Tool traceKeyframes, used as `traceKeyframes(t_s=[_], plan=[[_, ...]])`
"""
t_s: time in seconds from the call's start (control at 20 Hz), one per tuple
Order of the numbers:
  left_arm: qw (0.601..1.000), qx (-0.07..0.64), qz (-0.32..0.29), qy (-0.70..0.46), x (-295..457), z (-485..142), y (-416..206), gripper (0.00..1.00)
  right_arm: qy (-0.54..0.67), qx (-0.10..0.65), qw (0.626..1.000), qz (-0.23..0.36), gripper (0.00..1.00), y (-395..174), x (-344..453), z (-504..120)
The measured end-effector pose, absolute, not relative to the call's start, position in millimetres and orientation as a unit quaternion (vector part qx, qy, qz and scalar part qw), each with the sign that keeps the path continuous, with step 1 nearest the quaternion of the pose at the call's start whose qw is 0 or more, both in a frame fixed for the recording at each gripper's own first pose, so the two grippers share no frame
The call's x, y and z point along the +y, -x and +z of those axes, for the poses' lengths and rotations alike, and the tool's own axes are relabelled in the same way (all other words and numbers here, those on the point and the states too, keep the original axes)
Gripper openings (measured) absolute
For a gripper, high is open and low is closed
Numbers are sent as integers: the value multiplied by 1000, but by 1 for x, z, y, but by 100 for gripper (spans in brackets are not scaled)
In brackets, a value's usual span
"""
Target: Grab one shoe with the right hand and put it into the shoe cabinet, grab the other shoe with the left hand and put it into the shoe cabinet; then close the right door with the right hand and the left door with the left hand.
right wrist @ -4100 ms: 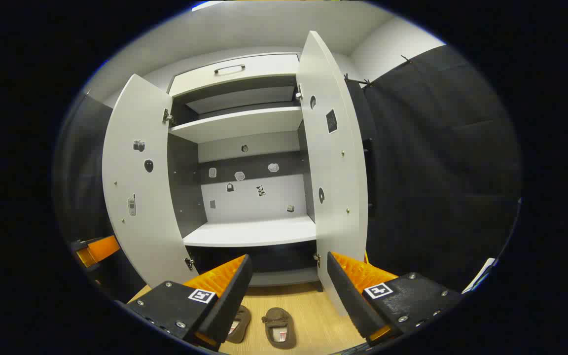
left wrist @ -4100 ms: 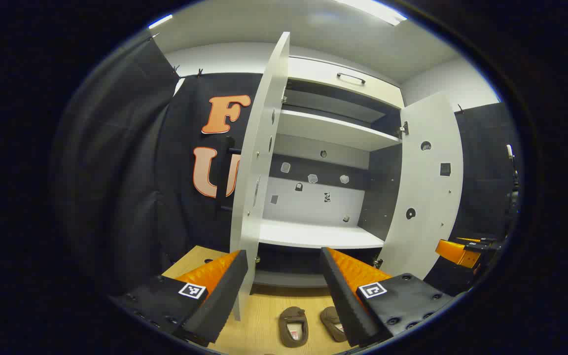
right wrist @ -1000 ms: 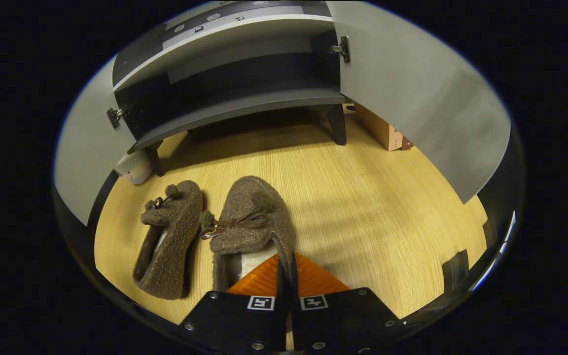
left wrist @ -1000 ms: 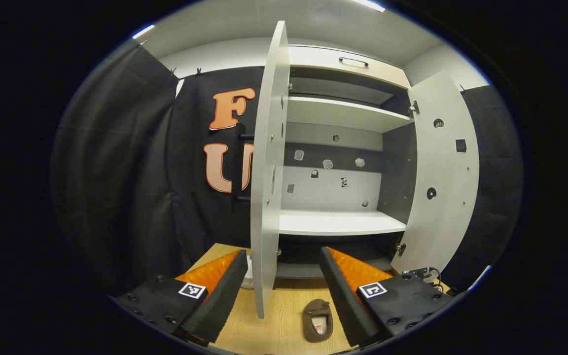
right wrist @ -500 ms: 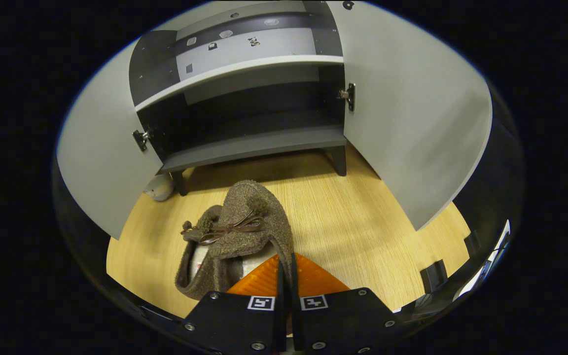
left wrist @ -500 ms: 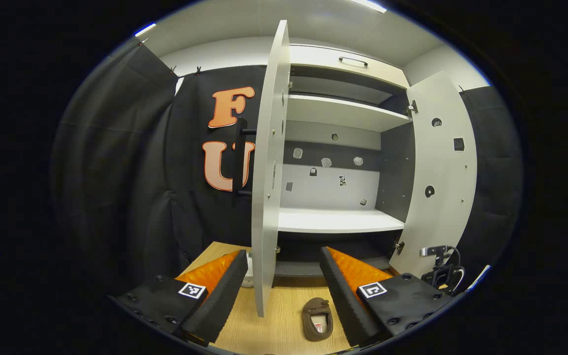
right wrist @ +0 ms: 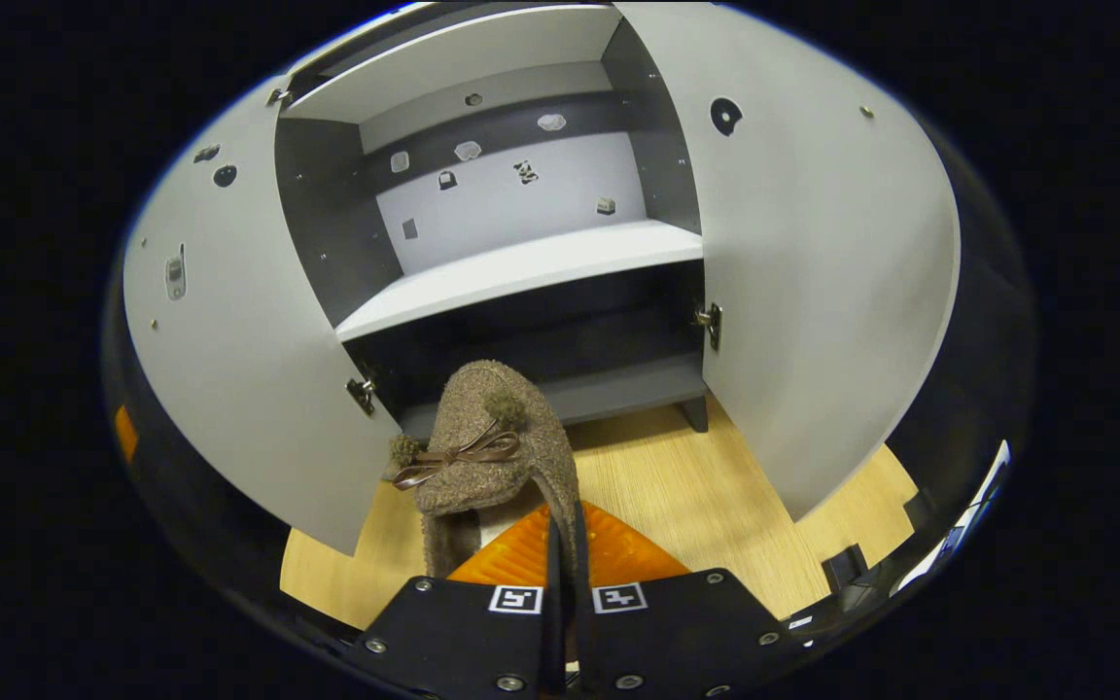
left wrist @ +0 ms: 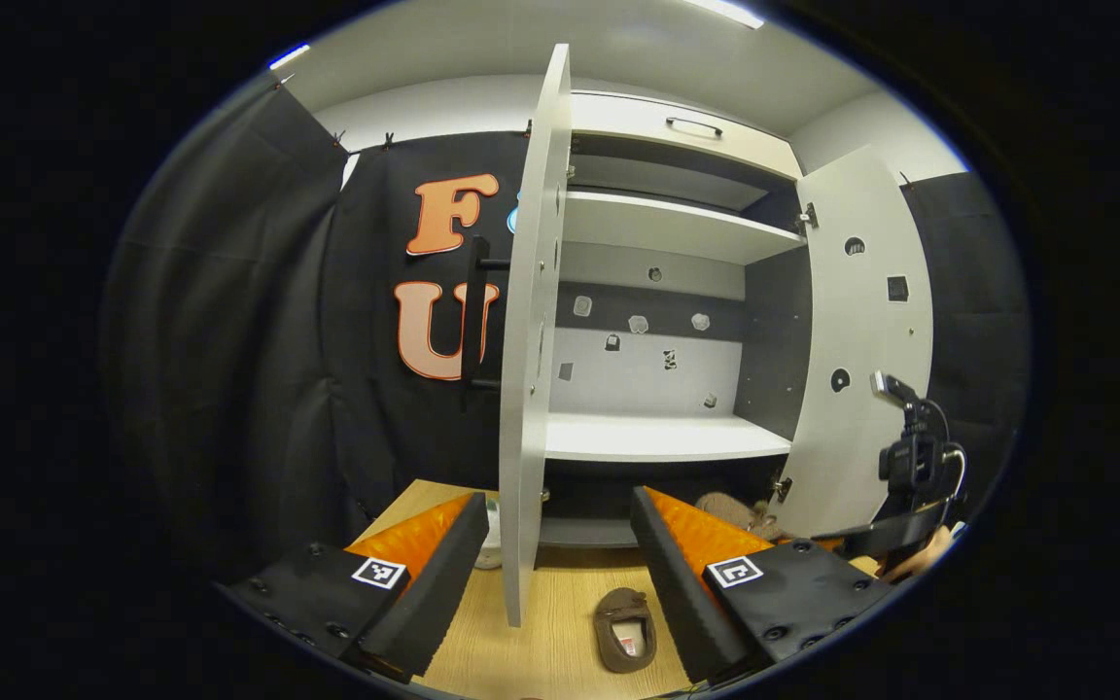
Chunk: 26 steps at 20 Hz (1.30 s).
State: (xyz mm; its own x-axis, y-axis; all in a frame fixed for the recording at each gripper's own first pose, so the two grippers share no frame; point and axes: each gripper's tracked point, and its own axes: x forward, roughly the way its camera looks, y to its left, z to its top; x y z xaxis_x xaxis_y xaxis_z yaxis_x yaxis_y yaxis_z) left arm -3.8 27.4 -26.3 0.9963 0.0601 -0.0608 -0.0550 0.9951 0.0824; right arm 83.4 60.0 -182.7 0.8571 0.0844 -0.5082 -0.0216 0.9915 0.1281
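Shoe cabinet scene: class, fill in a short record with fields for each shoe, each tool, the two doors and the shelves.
held shoe: off the floor, pinched at its rim by the right tool
other shoe: on the wooden floor, before the cabinet
left tool: open, holding nothing
left door: open
right door: open
shelves: no shoes on them
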Motion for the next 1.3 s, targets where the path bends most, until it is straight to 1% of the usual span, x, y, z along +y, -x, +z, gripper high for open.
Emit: traceKeyframes(t_s=[0.05,0.1,0.25,0.35,0.4,0.45,0.5,0.6,0.65,0.7,0.85,0.9,0.95,1.05,1.1,1.3], plan=[[998,30,30,-41,28,-27,5,97,-61,257,964,31,4,-90,64,-168],[998,29,32,-42,28,-27,6,94,-63,247,966,36,4,-101,70,-155],[998,32,36,-41,29,-31,9,94,-66,221,972,41,4,-129,78,-115],[998,35,39,-40,30,-34,11,97,-70,202,976,42,4,-150,80,-89],[998,36,41,-41,30,-35,13,97,-75,194,977,43,5,-163,83,-77],[998,37,42,-43,30,-37,14,94,-79,185,979,44,4,-175,85,-64],[997,39,43,-44,30,-38,14,97,-81,179,980,44,4,-190,87,-53],[997,42,43,-45,29,-41,15,94,-81,176,980,36,4,-218,86,-40],[997,43,44,-44,29,-42,15,94,-76,174,981,30,4,-233,84,-35],[997,43,45,-43,30,-43,15,97,-72,170,983,23,4,-252,82,-29],[997,43,49,-44,31,-44,16,97,-79,169,982,11,4,-294,78,-16],[997,44,50,-45,31,-46,15,94,-79,169,982,4,4,-309,74,-13],[997,46,51,-46,32,-47,15,94,-74,174,982,-4,4,-323,70,-14],[996,50,55,-47,34,-50,13,99,-77,190,979,-11,4,-344,69,-22],[996,51,59,-47,37,-51,13,97,-86,200,976,-12,4,-354,70,-29],[995,57,67,-46,42,-53,11,97,-106,230,967,-33,4,-388,61,-55]])
